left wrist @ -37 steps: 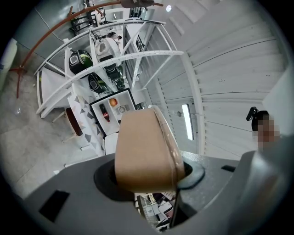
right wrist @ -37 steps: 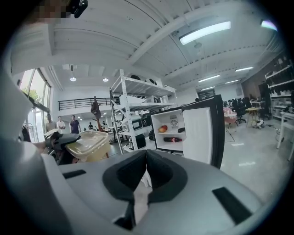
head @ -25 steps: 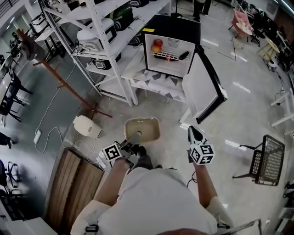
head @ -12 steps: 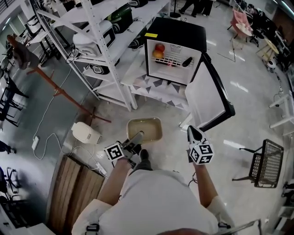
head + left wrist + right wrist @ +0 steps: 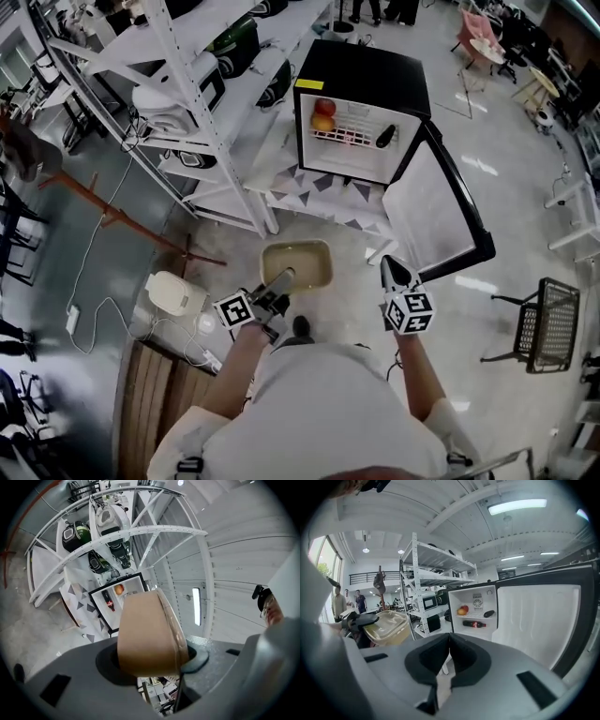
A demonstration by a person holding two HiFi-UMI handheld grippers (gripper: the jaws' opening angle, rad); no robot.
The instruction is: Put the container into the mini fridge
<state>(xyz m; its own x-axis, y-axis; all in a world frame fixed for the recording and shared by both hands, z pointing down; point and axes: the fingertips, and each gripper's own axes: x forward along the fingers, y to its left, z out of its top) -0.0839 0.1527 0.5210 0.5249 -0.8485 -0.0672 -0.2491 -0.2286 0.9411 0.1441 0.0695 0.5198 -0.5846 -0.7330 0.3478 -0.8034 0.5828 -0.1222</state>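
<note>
The left gripper (image 5: 278, 284) is pointing level, clamping the container's (image 5: 298, 262) rim, while the right gripper (image 5: 395, 272) is tilting slightly downward, jaws together.

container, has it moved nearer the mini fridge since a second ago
Yes, toward the mini fridge: in the head view the gap between the container and it has shrunk, and the beige appliance on the floor now lies behind.

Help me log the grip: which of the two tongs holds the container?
The left tongs hold the container, clamped on its near edge. The right tongs are shut with nothing between them.
</note>
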